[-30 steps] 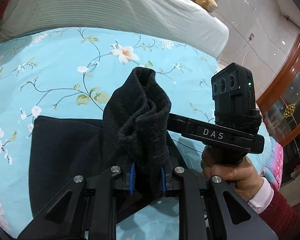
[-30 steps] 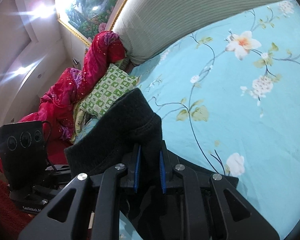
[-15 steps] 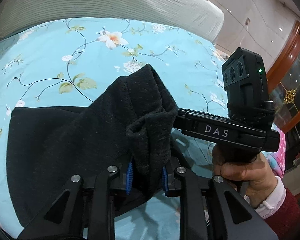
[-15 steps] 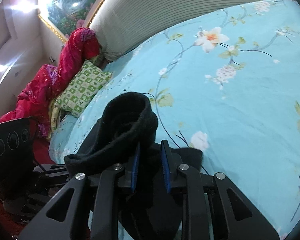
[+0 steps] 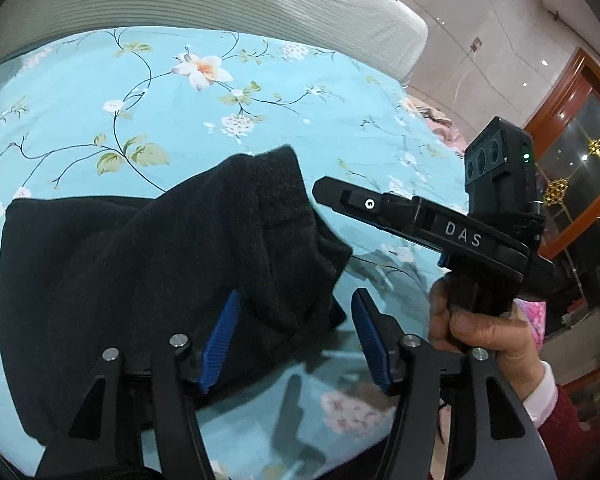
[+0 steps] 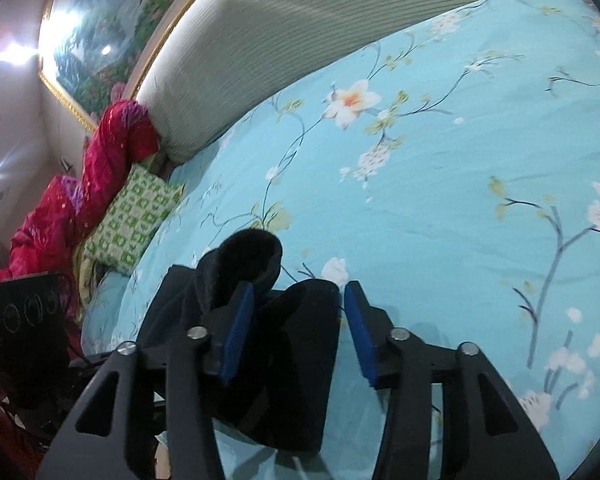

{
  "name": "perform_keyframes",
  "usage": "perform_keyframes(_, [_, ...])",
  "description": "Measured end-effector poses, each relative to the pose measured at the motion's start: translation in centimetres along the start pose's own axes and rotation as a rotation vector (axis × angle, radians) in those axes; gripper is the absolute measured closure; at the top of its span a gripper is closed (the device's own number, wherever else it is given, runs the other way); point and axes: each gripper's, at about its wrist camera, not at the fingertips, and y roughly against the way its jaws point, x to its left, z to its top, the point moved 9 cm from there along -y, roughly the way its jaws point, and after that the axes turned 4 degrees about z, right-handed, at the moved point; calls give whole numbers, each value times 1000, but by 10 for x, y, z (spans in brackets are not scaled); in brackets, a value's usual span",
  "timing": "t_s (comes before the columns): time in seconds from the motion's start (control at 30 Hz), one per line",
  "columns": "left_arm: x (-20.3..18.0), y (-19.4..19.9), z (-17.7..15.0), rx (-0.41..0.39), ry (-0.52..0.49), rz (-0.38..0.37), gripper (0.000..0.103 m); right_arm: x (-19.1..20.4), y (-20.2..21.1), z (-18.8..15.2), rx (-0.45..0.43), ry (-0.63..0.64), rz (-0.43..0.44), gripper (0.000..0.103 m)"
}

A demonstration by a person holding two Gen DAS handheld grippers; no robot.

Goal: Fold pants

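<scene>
You were opening both grippers, left gripper [image 5: 296,336] and right gripper [image 6: 300,328], wide to drop the folded pants [image 5: 152,264] onto the bedsheet [image 5: 100,92].

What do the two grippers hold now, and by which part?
Nothing. Both the left gripper and right gripper have opening jaws; the pants lie between them, unpressed.

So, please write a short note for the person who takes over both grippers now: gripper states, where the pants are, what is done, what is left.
Left gripper: jaws opening, black pants between the pads but no longer pinched.
Right gripper: jaws opening, the pants' bunched edge lying against its left pad, not clamped.
Pants lie on the blue floral bedsheet, doubled over, with the released edge humped up.
Done: one fold laid down.
Left: draw both grippers clear, flatten the hump, probably fold again.
</scene>
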Motion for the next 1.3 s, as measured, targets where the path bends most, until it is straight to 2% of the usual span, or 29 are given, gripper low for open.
perform_keyframes(0.1, [2, 11, -1, -14, 3, -8, 39, 3, 9, 2, -24, -5, -13, 46])
perform_keyframes(0.3, [25, 35, 3, -55, 54, 24, 37, 20, 17, 6, -55, 1, -38, 38])
perform_keyframes(0.67, [110, 69, 7, -129, 245, 122, 33, 73, 8, 14, -94, 167, -148, 24])
perform_keyframes(0.9, [155, 62, 4, -121, 340, 172, 32, 79, -14, 4, -35, 192, -228, 23])
perform_keyframes(1.0, [171, 52, 1, -97, 376, 193, 32, 76, -19, -2, -18, 180, -232, 23])
perform_keyframes(1.3, [191, 36, 4, -75, 449, 177, 32, 52, -21, -14, 10, 139, -309, 23])
